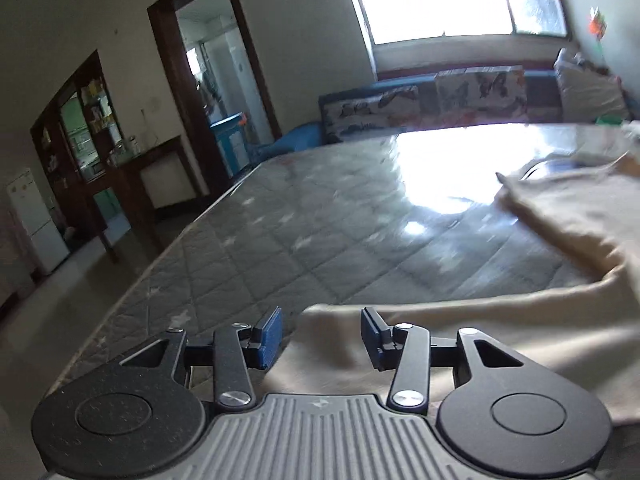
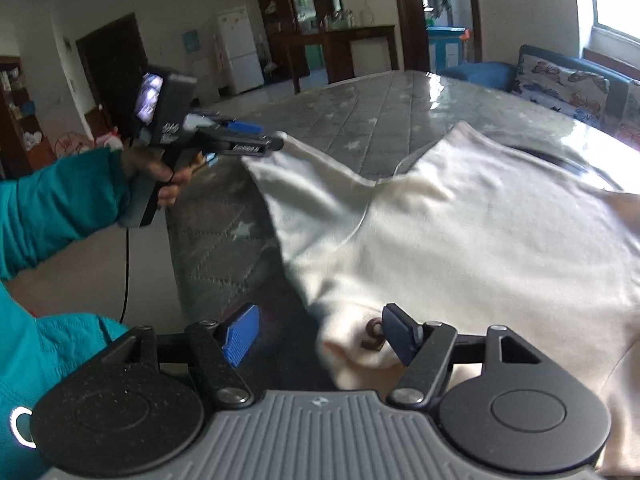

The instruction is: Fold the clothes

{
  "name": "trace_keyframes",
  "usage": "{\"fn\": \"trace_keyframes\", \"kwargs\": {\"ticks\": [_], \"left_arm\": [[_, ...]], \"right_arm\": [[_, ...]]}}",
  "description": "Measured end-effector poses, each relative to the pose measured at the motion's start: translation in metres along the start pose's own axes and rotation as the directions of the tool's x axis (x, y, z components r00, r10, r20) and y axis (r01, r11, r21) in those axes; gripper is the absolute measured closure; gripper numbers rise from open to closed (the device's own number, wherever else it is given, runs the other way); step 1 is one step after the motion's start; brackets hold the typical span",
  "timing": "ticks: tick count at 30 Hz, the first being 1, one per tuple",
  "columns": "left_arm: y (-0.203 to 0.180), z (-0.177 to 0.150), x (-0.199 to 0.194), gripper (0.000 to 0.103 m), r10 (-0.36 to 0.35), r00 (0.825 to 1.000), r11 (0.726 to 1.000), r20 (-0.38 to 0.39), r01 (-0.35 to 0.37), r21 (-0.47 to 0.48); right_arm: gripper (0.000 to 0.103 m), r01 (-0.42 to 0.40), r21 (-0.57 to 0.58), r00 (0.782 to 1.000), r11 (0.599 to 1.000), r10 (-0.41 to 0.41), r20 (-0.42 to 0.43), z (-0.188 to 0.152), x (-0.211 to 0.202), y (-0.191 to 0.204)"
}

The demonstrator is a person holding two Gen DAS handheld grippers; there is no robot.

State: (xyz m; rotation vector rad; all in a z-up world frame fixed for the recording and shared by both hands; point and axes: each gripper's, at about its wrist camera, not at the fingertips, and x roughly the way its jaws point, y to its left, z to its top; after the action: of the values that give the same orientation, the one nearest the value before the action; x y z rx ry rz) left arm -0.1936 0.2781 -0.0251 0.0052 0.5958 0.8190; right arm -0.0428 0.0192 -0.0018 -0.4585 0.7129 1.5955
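The cream sweatshirt point(image 2: 460, 220) lies spread on the mattress point(image 2: 360, 120). Left claw point(image 1: 322, 336) and right claw point(image 2: 320, 336) both stand released over its near edge; flatten wrinkles before regripping.

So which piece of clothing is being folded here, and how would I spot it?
Find the big grey quilted mattress with pale stars that fills the room's middle. On its near side lies a cream top, spread flat. It is the only garment there, with a small brown "9" printed near its closest corner.
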Motion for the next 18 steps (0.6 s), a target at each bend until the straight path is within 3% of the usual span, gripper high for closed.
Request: {"fn": "trace_keyframes", "kwargs": {"ticks": [3,6,9,12,15,18], "left_arm": [[-0.015,0.006,-0.015,0.056,-0.181,0.983,0.983,0.022,0.182,-0.026],[-0.036,-0.003,-0.018,0.056,-0.277,0.961,0.961,-0.001,0.276,0.025],[-0.044,-0.021,-0.021,0.056,-0.292,0.956,0.954,-0.034,0.293,0.057],[-0.043,-0.033,-0.035,0.055,-0.265,0.964,0.959,0.002,0.263,0.105],[-0.041,-0.036,-0.043,0.050,-0.231,0.973,0.962,0.005,0.227,0.149],[-0.038,-0.022,-0.041,0.050,-0.231,0.973,0.965,-0.009,0.230,0.127]], "right_arm": [[0.030,0.019,0.007,0.999,1.000,-0.019,0.029,0.006,-0.004,-0.002],[0.029,0.035,0.015,0.999,0.999,-0.036,0.026,0.006,-0.004,-0.006],[0.029,0.043,0.029,0.999,0.999,-0.044,0.016,0.003,-0.004,-0.008],[0.028,0.041,0.035,0.999,0.999,-0.041,0.002,-0.001,-0.003,-0.009],[0.028,0.033,0.029,0.999,0.999,-0.033,-0.002,-0.003,-0.003,-0.009],[0.024,0.042,0.032,0.999,0.999,-0.043,0.021,-0.002,-0.004,-0.009]]}}
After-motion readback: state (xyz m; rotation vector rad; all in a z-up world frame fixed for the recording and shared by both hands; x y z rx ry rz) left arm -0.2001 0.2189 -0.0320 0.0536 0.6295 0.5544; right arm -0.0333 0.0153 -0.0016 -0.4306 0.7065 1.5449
